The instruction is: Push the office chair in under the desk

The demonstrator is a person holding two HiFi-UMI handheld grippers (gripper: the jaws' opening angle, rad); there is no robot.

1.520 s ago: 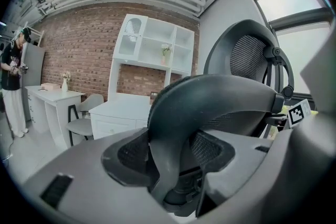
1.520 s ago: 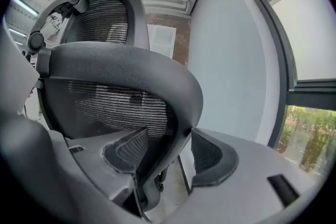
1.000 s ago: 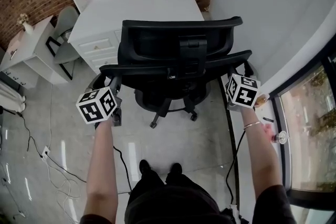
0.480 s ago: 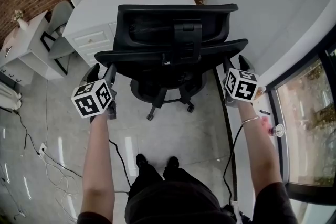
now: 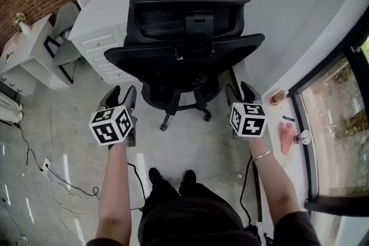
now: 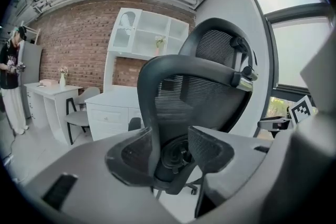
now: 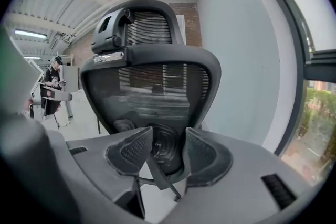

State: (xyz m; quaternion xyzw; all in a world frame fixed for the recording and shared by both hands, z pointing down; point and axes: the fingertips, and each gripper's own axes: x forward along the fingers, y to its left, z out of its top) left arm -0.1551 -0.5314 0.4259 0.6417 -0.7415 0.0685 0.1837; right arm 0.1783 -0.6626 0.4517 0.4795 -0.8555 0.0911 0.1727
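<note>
Black mesh-backed office chair (image 5: 184,49) just ahead of both grippers, backrest towards them, clear of both, against the white desk (image 5: 109,8) beyond. Left gripper (image 5: 122,95) jaws apart, empty. Right gripper (image 5: 240,91) jaws apart, just narrowed a little, nothing between.

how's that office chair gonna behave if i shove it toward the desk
The chair should probably roll easily: its base sits on casters and the floor looks glossy. It may swivel off line if pushed on one side. The mesh back likely flexes a little.
</note>
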